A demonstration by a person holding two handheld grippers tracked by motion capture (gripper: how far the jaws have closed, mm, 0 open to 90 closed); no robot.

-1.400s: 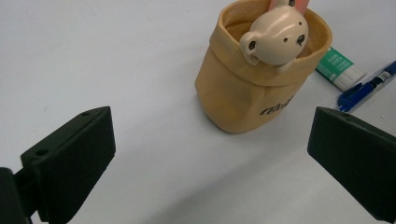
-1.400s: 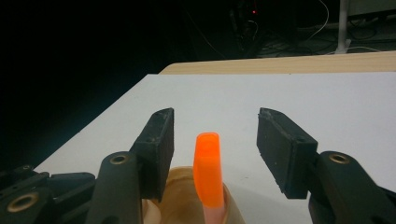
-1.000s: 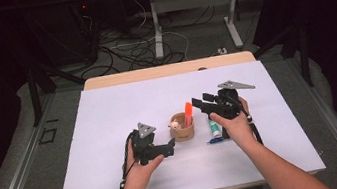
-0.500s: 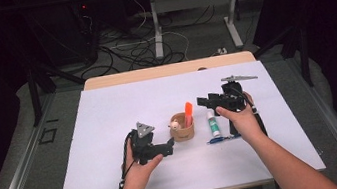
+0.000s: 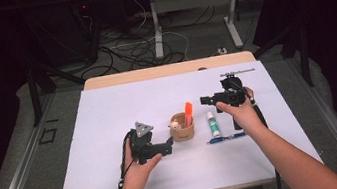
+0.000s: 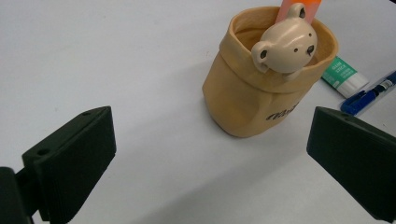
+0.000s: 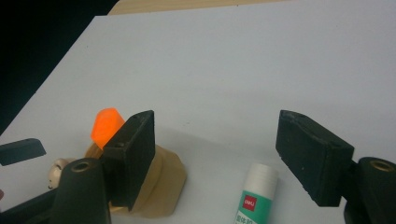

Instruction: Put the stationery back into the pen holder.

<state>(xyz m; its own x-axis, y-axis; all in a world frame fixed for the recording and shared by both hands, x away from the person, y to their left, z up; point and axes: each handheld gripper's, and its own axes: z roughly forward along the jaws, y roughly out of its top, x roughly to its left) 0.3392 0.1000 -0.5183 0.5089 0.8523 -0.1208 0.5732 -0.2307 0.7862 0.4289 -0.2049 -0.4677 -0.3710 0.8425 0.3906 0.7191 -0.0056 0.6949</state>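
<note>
R gripper (image 5: 206, 100) open, empty, centre-right; glue stick (image 5: 212, 123) just below it, long axis up-down in frame; L gripper (image 5: 169, 145) open, farther

Brightly and evenly lit from overhead across the white table (image 5: 108, 113); dark and murky beyond its far edge. Soft shadow pooled beneath the pouch (image 6: 261, 93) in the left gripper view. Slightly soft, low-resolution high view. Blurred near jaws in both gripper views. No glare.
</note>
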